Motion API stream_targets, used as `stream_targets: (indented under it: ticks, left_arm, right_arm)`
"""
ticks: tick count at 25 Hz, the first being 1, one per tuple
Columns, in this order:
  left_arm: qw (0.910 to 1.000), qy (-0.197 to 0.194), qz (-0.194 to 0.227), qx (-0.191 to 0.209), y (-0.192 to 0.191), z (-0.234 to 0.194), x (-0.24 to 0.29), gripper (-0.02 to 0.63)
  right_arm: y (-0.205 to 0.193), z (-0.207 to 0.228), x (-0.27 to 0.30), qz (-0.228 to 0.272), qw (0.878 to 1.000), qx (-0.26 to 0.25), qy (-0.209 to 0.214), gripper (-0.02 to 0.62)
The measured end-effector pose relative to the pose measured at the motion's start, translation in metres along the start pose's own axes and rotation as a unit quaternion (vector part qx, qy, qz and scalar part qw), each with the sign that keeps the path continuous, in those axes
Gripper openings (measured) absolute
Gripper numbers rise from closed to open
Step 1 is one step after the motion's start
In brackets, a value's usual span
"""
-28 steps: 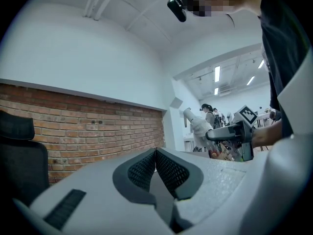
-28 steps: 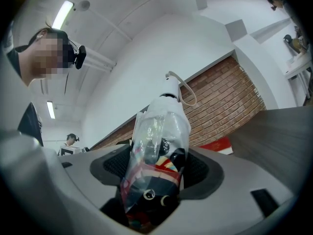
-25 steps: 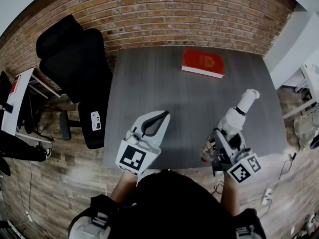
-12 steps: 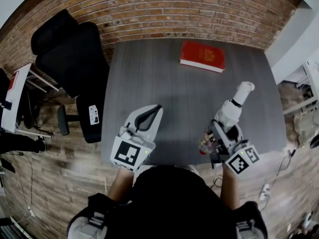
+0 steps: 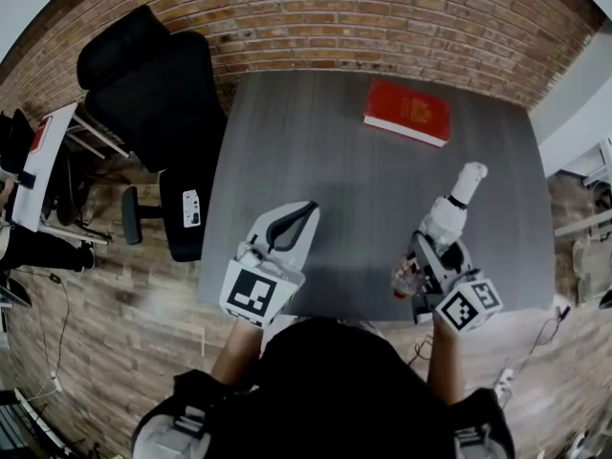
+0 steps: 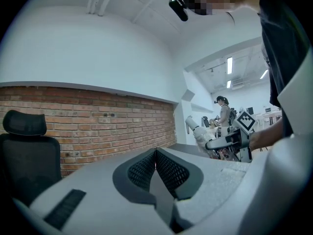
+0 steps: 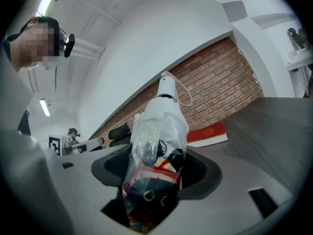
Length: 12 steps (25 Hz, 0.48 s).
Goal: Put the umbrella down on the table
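Two grippers are being held over the near edge of the table (image 5: 306, 132). The umbrella (image 5: 448, 220) is being clamped at the near right by the right gripper (image 5: 427, 261), whose jaws have just been closing on it. The left gripper (image 5: 304, 210) is being held with fingers together, empty.

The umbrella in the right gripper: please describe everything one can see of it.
The umbrella is folded: a white handle with a thin cord loop, a dark canopy with red and pale stripes, wrapped in clear plastic. The right gripper holds its canopy end, jaws having just been closing on it; the handle points away from the person. It is over the grey table near the front edge; whether it touches the top I cannot tell.
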<state>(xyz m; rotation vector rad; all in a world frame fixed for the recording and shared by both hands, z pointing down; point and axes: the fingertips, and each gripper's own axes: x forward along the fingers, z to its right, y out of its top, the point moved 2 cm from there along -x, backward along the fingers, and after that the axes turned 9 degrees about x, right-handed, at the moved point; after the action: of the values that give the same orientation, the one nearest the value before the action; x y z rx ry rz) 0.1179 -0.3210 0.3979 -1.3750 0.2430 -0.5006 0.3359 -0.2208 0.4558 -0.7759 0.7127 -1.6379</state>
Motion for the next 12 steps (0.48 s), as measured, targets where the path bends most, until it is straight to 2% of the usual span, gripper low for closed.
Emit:
stream_targets:
  ticks: [12]
  left_arm:
    - [0.9995,0.027,-0.013,-0.009,-0.007,-0.005,-0.009,0.003]
  right_arm:
    - [-0.032,0.031,0.016,-0.068,0.997,0.001,-0.022,0.285]
